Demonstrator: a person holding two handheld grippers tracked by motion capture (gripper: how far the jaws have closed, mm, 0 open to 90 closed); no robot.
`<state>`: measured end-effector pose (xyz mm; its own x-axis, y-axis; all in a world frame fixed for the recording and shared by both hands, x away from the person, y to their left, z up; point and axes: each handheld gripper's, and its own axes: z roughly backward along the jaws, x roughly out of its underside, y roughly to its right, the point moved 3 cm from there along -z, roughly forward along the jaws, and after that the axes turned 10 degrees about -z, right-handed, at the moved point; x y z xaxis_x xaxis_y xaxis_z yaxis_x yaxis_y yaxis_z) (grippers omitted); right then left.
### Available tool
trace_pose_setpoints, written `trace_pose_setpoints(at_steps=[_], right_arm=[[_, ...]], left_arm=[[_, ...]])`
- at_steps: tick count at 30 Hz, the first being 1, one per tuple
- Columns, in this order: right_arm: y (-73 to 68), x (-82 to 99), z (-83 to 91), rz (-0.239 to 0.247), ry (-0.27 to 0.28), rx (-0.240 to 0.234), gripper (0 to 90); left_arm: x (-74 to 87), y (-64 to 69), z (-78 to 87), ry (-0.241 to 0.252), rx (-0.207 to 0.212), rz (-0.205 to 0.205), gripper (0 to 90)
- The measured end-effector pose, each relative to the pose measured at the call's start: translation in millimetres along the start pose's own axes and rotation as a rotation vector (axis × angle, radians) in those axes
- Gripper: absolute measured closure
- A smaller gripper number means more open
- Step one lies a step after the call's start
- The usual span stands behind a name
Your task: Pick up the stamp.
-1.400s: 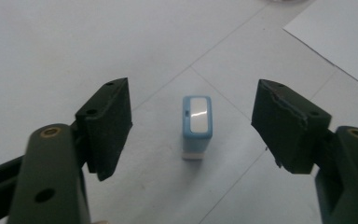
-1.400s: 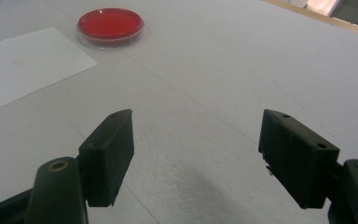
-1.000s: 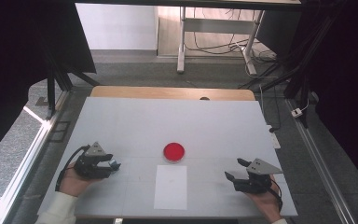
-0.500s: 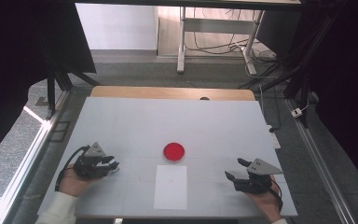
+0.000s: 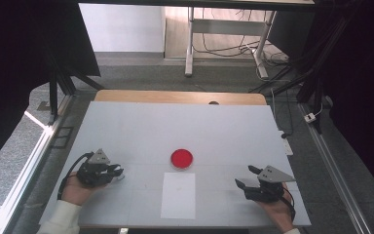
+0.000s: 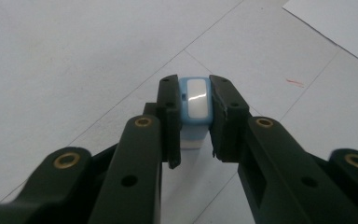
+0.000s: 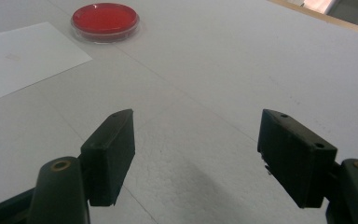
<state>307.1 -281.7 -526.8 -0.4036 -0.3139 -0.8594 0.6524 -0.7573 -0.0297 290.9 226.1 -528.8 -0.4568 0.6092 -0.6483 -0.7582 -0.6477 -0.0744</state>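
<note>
left gripper (image 5: 118, 171) sits low at the table's (image 5: 126, 126) left front edge, hand (image 5: 78, 190) behind it, jaws pointing toward the centre and clamped on a small blue-and-white block (image 6: 195, 100). right gripper (image 5: 247, 176) rests at the right front, jaws spread wide with nothing between them, aimed inward. red dish (image 5: 181, 158) sits mid-table, just beyond the white paper sheet (image 5: 178, 195).

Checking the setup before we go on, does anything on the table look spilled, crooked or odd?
Nothing spilled or damaged. The red dish and the paper sheet lie flat and square; one faint red mark on the table.
</note>
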Motion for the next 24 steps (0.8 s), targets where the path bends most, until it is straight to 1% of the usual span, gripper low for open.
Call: trace_pose_setpoints(at_steps=[9,13,18,21,24], right_arm=[[0.7,0.4,-0.7,0.004,0.000,0.003,27.0],[0.2,0.5,-0.7,0.003,0.004,0.005,27.0],[0.2,0.5,-0.4,0.006,0.005,0.009,27.0],[0.3,0.5,-0.5,0.005,0.005,0.010,27.0],[0.1,0.7,-0.9,0.006,0.008,0.008,27.0]], left_arm=[[-0.3,-0.9,2.3,0.010,-0.014,0.005,74.8],[-1.1,-0.8,5.0,0.031,-0.016,0.011,74.8],[-3.9,-0.8,8.7,0.054,-0.056,0.019,74.8],[-5.0,-0.3,9.9,0.066,-0.057,0.018,74.8],[-6.3,0.3,11.3,0.081,-0.048,0.020,74.8]])
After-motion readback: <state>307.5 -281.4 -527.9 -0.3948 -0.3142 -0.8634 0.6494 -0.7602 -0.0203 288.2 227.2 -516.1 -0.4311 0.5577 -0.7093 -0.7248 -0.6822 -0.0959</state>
